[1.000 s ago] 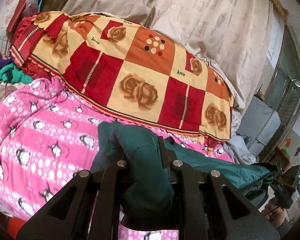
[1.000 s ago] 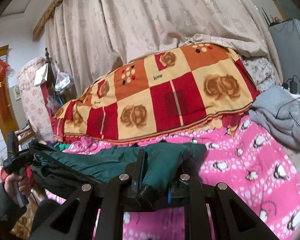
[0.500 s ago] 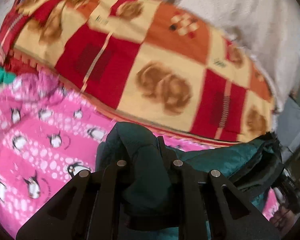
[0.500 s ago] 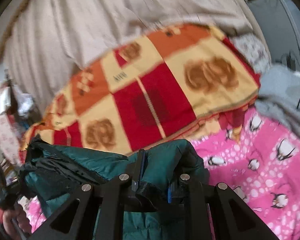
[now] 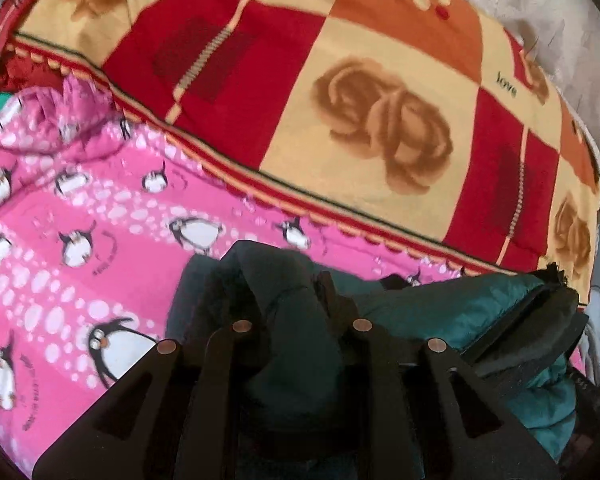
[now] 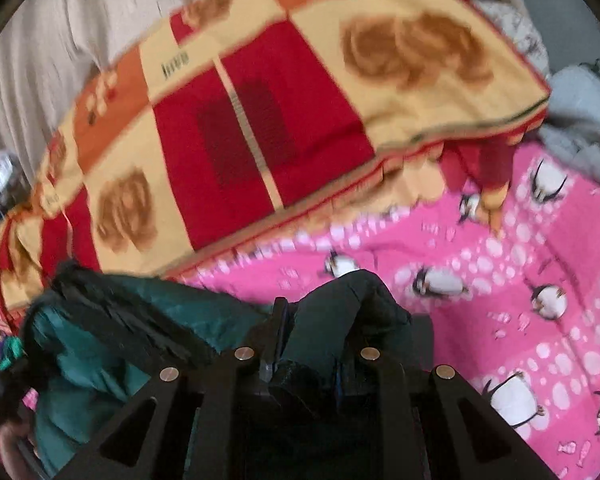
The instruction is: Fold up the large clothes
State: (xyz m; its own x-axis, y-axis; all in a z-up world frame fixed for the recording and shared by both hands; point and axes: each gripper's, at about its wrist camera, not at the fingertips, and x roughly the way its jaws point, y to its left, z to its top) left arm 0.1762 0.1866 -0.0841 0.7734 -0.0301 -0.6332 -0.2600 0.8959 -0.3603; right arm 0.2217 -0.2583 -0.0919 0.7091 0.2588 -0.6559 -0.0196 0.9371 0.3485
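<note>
A dark green padded jacket (image 5: 440,312) with a black fur-trimmed edge hangs stretched between my two grippers, low over the pink penguin bedspread (image 5: 60,208). My left gripper (image 5: 288,304) is shut on one bunched corner of the jacket. My right gripper (image 6: 320,320) is shut on the other corner, and the jacket (image 6: 100,344) runs off to its left. The fingertips of both are buried in the cloth.
A folded red, orange and yellow rose-print blanket (image 5: 340,100) lies along the back of the bed; it also shows in the right wrist view (image 6: 260,120). Beige curtains (image 6: 40,60) hang behind. A grey garment (image 6: 580,120) lies at the right.
Both grippers have carried the jacket forward and down toward the bedspread and the rose blanket. The views have tilted down, and the room behind has dropped out of sight.
</note>
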